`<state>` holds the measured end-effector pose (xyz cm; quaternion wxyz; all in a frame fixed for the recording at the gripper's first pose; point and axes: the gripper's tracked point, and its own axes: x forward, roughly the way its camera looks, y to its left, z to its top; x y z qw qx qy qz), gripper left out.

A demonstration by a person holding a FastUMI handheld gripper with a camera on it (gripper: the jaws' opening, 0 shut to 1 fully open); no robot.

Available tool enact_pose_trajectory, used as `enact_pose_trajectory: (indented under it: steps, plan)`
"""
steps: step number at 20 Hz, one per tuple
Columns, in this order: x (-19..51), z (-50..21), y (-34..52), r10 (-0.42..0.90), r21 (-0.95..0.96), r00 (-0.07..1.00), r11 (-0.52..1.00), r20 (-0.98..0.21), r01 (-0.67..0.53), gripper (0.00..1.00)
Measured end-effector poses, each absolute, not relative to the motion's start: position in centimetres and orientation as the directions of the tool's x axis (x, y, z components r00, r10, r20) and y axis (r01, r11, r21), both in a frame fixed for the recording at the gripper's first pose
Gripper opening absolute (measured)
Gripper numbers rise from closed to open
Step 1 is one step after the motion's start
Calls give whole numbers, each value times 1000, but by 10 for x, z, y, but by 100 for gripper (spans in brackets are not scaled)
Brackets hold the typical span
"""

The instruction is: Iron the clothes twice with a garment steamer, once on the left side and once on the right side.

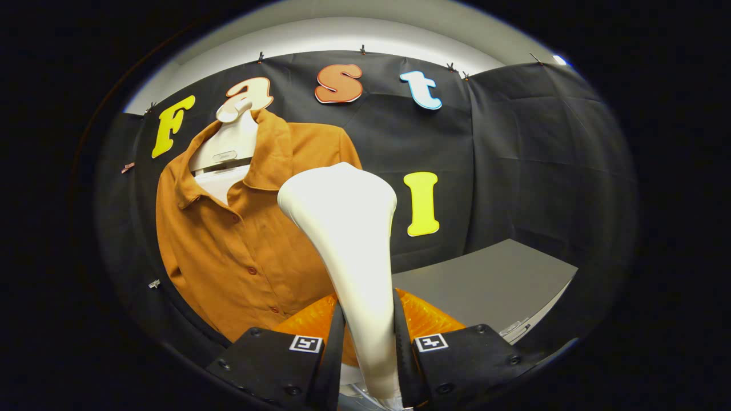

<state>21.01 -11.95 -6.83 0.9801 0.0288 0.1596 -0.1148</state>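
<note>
The gripper (368, 348) has both fingers pressed on the neck of the steamer (342, 228), pinching it between them. The steamer's broad white head rises ahead of the fingers, and an orange translucent part of its body bulges out just behind them on either side.

Taking the shirt (240, 251) as the landmark: the steamer head stands in front of the shirt's right-hand edge, near the sleeve. Whether it touches the cloth I cannot tell. The shirt hangs on a white hanger (225, 148) against the booth wall, buttoned, collar open. A grey table (491, 285) lies to the right of the shirt, beyond the fingers.

Risks, as I judge them:
- The neck is smooth and tapered, so a sideways drag against the cloth could make it twist or slide in the pinch.
- The shirt hangs loose. A hard push would swing it on the hanger or shove it against the wall, so the pass would miss.
- The head could catch on the buttons or the collar edge when crossing the placket.
- The head hides part of the shirt, so a pass could drift off the cloth.
</note>
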Motion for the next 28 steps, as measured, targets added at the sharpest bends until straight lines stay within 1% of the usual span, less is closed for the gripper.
enact_pose_trajectory:
  steps: [6,14,19,28]
  plan:
    - [236,-80,-82,-218,-26,914,974,-343,223,44]
    - [270,-102,-74,-245,-53,891,968,-382,243,44]
    - [277,-131,-76,-257,-83,866,966,-430,245,44]
    - [276,-191,-79,-239,-94,796,970,-556,225,45]
